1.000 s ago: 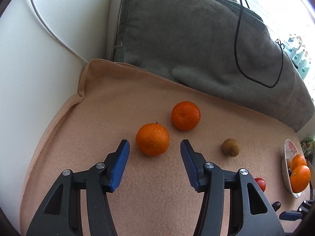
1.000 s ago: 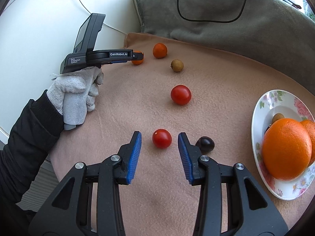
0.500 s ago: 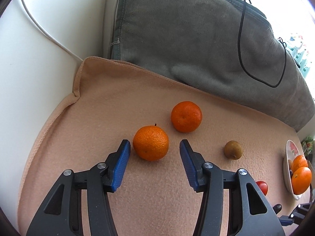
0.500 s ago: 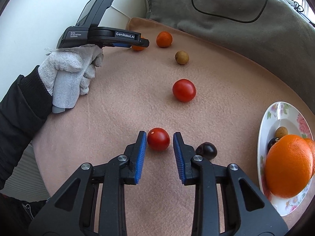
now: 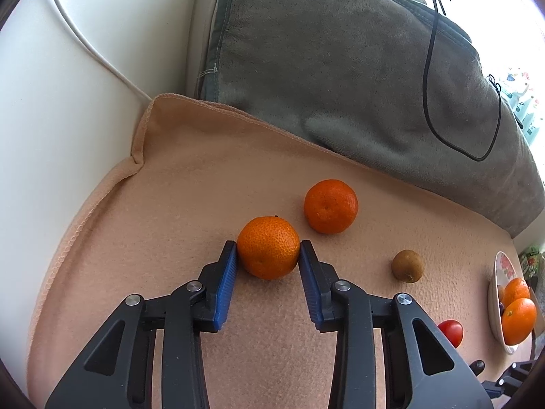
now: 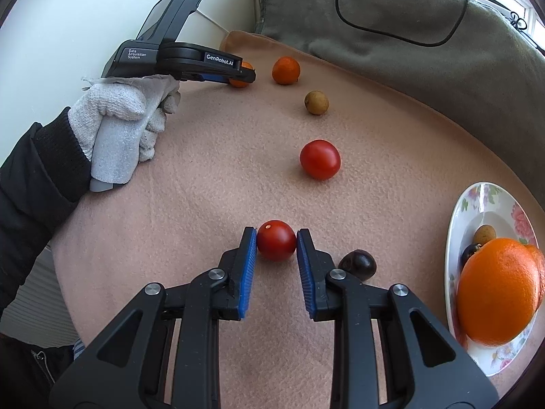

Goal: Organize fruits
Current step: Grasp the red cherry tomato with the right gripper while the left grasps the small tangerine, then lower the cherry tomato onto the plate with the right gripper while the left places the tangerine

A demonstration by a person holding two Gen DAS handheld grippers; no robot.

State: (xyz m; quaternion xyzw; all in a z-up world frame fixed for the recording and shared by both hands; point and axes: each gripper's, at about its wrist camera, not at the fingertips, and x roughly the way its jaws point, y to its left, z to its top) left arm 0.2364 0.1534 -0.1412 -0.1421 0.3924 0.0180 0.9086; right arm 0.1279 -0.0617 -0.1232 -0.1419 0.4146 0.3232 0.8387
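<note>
In the left wrist view a mandarin [image 5: 268,247] rests on the beige blanket [image 5: 190,184]. My left gripper [image 5: 267,243] is closing on it, and both blue pads touch its sides. From the right wrist view a small red tomato [image 6: 276,244] is pinched between the pads of my right gripper [image 6: 276,235], which is shut on it. A gloved hand holds the left gripper [image 6: 243,75] at the far left. The flowered plate [image 6: 477,201] at the right carries a big orange [image 6: 497,303] and small fruits.
Loose on the blanket lie a second mandarin [image 5: 330,206], a brown round fruit [image 6: 316,102], a larger tomato [image 6: 320,159] and a dark fruit [image 6: 359,264] beside my right finger. A grey cushion [image 5: 340,68] with a black cable [image 5: 429,102] borders the back, a white wall the left.
Both grippers moved forward around their fruits and closed: the left on the mandarin, the right on the small tomato. The other fruits have not moved.
</note>
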